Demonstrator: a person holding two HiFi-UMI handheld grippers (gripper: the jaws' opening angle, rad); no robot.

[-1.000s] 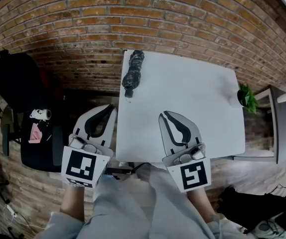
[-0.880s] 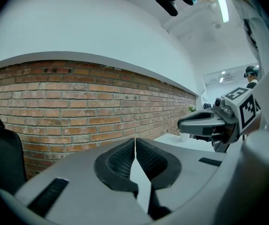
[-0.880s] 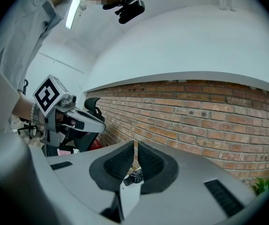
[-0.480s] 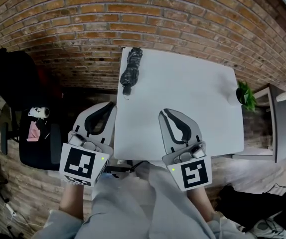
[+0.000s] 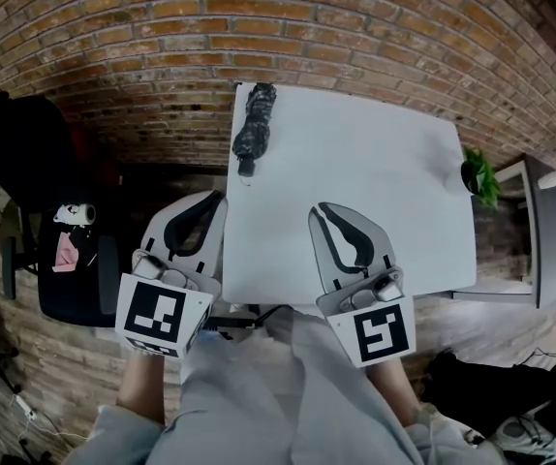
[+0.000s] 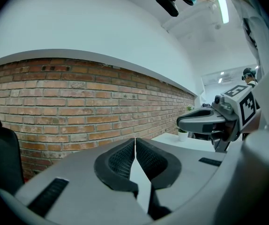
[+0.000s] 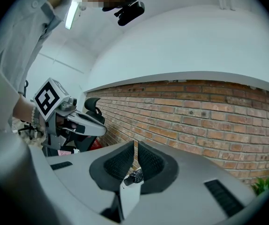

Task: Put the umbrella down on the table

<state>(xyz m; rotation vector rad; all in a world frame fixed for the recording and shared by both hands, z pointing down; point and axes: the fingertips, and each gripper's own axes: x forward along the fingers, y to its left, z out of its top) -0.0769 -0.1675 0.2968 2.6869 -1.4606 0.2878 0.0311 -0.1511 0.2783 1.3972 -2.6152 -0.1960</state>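
Umbrella [image 5: 256, 124]: folded, lying flat at the upper-left corner of the white table [image 5: 385, 163], which stands against a brick wall [image 5: 113, 56]. Left gripper [image 5: 217, 199] is clenched and empty, lower left, off the table edge. Right gripper [image 5: 320, 210] is clenched and empty over the table's near part.

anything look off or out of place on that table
Nothing looks spilled or damaged. The folded umbrella lies flat on the white table, but right along its left edge near the far corner, so a nudge might send it off.
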